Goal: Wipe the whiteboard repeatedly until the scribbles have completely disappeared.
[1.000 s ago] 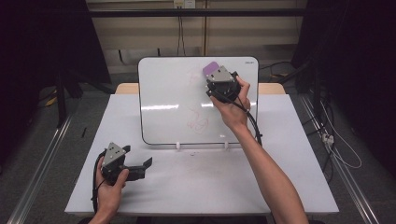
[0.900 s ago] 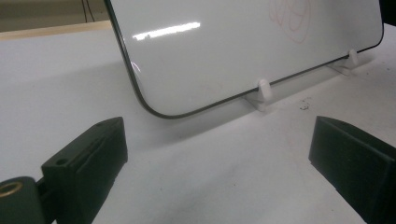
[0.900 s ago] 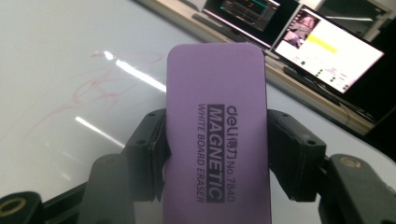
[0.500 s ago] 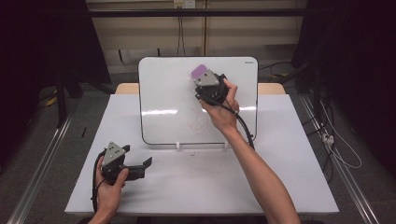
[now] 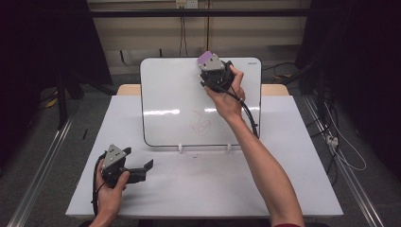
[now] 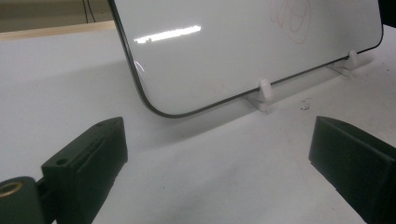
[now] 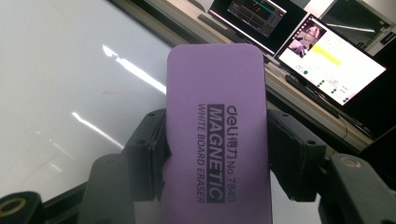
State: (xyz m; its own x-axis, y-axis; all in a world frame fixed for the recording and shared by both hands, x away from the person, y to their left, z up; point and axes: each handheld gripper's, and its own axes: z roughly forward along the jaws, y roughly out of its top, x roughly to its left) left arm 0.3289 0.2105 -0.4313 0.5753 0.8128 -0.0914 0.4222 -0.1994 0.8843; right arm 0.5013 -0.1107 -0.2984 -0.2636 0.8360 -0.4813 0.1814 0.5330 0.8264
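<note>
Two jaws of the right gripper [image 7: 215, 154] clamp the purple eraser [image 7: 217, 126] against the whiteboard's [image 5: 175, 94] top edge; the left gripper [image 5: 139, 171] rests wide apart, holding nothing, just before the board.

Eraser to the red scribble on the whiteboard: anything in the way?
Nothing visible. The purple eraser, held in the right tool, is near the whiteboard's top; bare board lies between it and the red scribble.

place: lab or recording studio | signs: white table [image 5: 283, 142] on a metal frame, ringed by dark curtains [image 5: 42, 56] | cables [image 5: 340, 146] trailing over the grey floor | wall sockets [image 5: 185, 4] behind | lit computer monitors [image 7: 327, 56] on a desk beside
</note>
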